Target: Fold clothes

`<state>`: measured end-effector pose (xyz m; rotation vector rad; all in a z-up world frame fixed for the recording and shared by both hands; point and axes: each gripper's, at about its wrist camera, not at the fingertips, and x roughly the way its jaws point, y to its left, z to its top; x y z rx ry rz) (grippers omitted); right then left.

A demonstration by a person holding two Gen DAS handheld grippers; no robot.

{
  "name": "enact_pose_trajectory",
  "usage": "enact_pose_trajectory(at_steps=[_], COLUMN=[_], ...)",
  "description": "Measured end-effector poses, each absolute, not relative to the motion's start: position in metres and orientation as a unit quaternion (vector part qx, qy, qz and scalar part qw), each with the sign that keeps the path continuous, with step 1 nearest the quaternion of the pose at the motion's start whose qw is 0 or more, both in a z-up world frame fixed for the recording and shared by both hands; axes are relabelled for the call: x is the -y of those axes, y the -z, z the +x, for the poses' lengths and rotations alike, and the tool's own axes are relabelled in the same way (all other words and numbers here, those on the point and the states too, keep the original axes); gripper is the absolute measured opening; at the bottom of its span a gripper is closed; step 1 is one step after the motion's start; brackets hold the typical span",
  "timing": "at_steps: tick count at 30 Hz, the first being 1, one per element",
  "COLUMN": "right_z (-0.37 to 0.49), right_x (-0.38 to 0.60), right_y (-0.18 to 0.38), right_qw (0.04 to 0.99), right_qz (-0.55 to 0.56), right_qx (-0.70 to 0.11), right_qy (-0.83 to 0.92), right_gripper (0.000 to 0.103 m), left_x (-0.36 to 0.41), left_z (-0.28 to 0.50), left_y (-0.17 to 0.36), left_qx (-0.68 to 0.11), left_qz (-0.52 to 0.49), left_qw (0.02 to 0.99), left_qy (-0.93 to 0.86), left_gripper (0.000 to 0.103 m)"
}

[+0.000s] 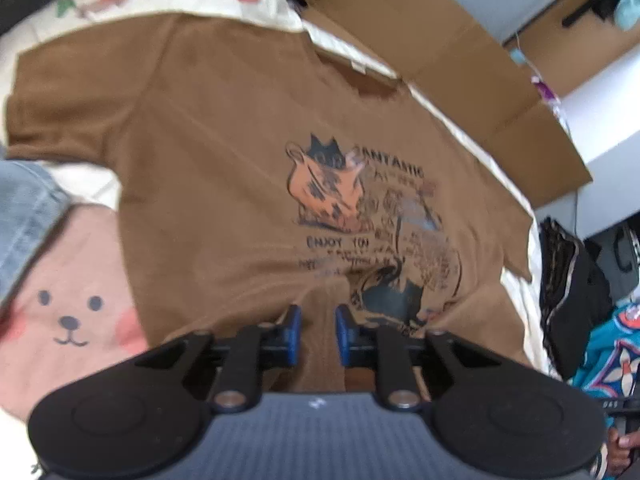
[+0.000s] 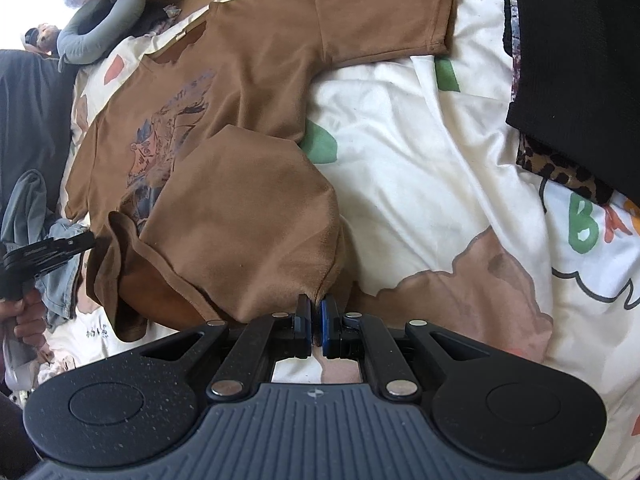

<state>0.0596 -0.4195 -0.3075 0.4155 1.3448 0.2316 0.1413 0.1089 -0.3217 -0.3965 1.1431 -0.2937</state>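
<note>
Brown printed T-shirt [image 2: 248,208] — hem corner folded over, pinched in right fingers [image 2: 315,312]; left fingers [image 1: 318,326] narrowly apart.

The print [image 1: 360,224] on the brown shirt [image 1: 224,128] is too blurred to read; at nine o'clock the jeans [image 1: 24,216] are cut off.

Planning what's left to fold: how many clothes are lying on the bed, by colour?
brown shirt: 1
denim piece: 1
black piece: 1
leopard-print piece: 1
Total: 4 that I can tell
</note>
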Motion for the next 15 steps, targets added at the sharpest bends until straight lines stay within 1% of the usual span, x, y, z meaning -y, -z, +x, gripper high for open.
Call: enact_pose_trajectory(at_steps=[1, 3, 5, 7, 10, 14, 15], right_z=[0.060, 0.059, 0.058, 0.057, 0.056, 0.055, 0.055], right_x=[0.419, 0.418, 0.418, 0.418, 0.418, 0.418, 0.418], right_y=[0.307, 0.309, 0.310, 0.311, 0.310, 0.310, 0.310], right_qw=[0.757, 0.757, 0.757, 0.756, 0.758, 0.759, 0.759], right_qz=[0.192, 0.194, 0.200, 0.207, 0.215, 0.222, 0.223], right_qx=[-0.616, -0.614, -0.613, -0.611, -0.606, -0.602, -0.601], right_qy=[-0.107, -0.107, -0.107, -0.108, -0.113, -0.116, -0.116], right_gripper=[0.002, 0.002, 0.002, 0.002, 0.002, 0.002, 0.002], left_x=[-0.109, -0.109, -0.108, -0.106, -0.100, -0.090, -0.087], left_z=[0.137, 0.128, 0.120, 0.112, 0.099, 0.085, 0.083], left_y=[0.316, 0.306, 0.299, 0.293, 0.291, 0.301, 0.304], left_qx=[-0.531, -0.526, -0.524, -0.522, -0.526, -0.538, -0.541], left_qz=[-0.179, -0.171, -0.166, -0.160, -0.142, -0.134, -0.132], left_qw=[0.817, 0.823, 0.824, 0.826, 0.826, 0.819, 0.817], left_qy=[0.135, 0.132, 0.134, 0.139, 0.145, 0.149, 0.149], left_gripper=[0.023, 0.028, 0.028, 0.031, 0.040, 0.053, 0.054])
